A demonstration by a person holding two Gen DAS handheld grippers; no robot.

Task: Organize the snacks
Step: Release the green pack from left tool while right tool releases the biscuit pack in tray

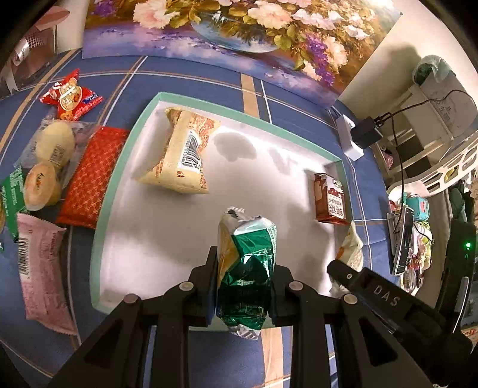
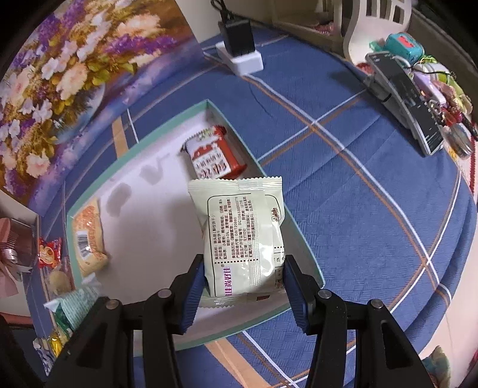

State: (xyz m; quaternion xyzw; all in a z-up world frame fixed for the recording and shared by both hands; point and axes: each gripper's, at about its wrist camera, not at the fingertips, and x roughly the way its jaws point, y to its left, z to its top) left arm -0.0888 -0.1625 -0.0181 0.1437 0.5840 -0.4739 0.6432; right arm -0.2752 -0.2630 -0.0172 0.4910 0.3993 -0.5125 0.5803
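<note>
My left gripper (image 1: 243, 286) is shut on a green foil snack packet (image 1: 248, 268), held over the near edge of a white tray with a teal rim (image 1: 103, 191). My right gripper (image 2: 243, 286) is shut on a pale cream snack packet (image 2: 243, 235), printed side up, above the tray's (image 2: 301, 235) right rim. In the tray lie a beige packet with a barcode (image 1: 182, 152) (image 2: 88, 235) and a red-brown packet (image 1: 330, 198) (image 2: 213, 155). The right gripper's black body (image 1: 388, 298) shows in the left wrist view beside the tray.
Left of the tray on the blue checked cloth (image 2: 373, 209) lie a red packet (image 1: 71, 95), two round cakes in clear wrap (image 1: 49, 167), a red patterned packet (image 1: 94, 176) and a pink packet (image 1: 41, 271). A white power strip (image 2: 240, 56) and a floral picture (image 1: 239, 27) stand behind.
</note>
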